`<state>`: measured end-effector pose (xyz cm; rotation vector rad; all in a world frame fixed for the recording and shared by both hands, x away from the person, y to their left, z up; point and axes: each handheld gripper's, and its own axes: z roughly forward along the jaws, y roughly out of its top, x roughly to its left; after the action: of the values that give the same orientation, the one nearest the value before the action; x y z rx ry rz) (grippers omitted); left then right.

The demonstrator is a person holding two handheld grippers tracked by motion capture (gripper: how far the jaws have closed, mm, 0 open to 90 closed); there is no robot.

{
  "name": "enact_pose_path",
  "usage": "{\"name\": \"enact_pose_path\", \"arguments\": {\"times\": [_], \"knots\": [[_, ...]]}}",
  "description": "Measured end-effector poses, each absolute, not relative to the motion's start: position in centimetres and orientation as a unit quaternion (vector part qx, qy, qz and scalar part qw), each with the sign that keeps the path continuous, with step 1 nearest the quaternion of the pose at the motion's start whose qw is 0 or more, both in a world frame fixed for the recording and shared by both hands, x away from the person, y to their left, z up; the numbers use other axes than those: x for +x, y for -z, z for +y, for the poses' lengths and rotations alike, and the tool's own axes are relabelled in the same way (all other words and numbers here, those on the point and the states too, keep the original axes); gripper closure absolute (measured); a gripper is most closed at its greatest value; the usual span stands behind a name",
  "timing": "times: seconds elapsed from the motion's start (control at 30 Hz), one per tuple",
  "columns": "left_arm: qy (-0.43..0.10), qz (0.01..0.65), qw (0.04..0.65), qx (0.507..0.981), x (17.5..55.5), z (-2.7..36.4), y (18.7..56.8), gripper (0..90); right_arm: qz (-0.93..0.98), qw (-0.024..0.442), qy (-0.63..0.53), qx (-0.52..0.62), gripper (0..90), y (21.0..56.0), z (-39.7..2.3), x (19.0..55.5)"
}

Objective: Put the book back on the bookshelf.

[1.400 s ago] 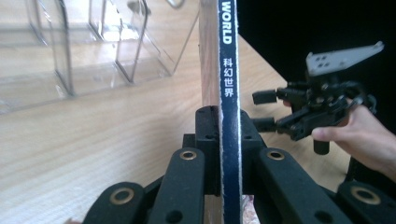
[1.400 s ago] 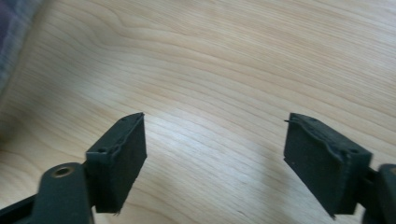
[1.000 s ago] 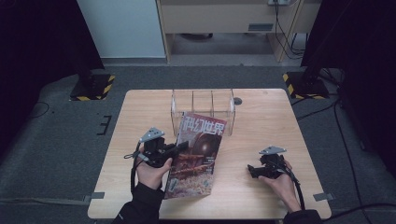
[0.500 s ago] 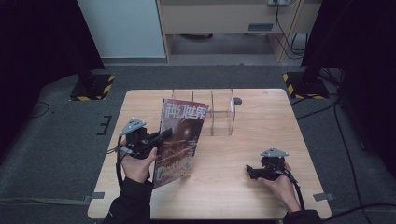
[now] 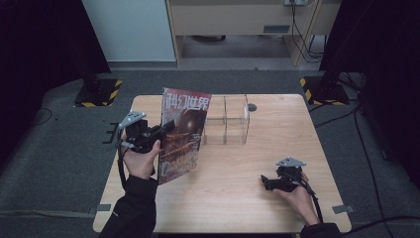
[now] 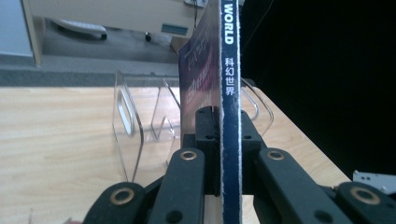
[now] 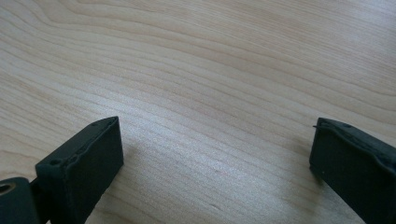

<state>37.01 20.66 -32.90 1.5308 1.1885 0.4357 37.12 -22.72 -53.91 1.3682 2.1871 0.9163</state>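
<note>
A magazine [image 5: 183, 134] with a red-brown cover stands nearly upright above the table's left half. My left gripper [image 5: 166, 130] is shut on its spine edge. In the left gripper view the blue spine [image 6: 230, 93] runs straight up between the pinched jaws of the left gripper [image 6: 219, 140]. A clear acrylic rack [image 5: 227, 121] with upright dividers stands just right of the magazine, apart from it; the rack [image 6: 135, 116] lies ahead of the jaws. My right gripper [image 5: 267, 182] rests low on the table at the front right; its jaws have just been opening, and the right gripper [image 7: 215, 158] holds nothing.
The wooden table [image 5: 237, 198] has bare wood [image 7: 210, 70] under the right gripper. A small dark round spot [image 5: 252, 106] sits behind the rack. Grey carpet and black stands with yellow-striped bases surround the table.
My left hand has lifted the magazine off the table, moved it left and tipped it upright. The right hand has stayed where it was.
</note>
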Motion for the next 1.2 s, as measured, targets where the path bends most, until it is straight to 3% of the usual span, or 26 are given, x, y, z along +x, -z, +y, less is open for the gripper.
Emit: {"name": "enact_pose_path", "arguments": {"times": [0.57,1.2], "knots": [[-0.220,0.521,0.549,0.615,40.6,20.6,31.7,83.7,0.783,0.200,-0.328,0.489,3.0,53.9,-22.7,37.1],[-0.240,0.533,0.543,0.603,44.5,19.1,33.3,83.7,0.784,0.199,-0.327,0.489,2.5,53.9,-22.7,37.2]]}}
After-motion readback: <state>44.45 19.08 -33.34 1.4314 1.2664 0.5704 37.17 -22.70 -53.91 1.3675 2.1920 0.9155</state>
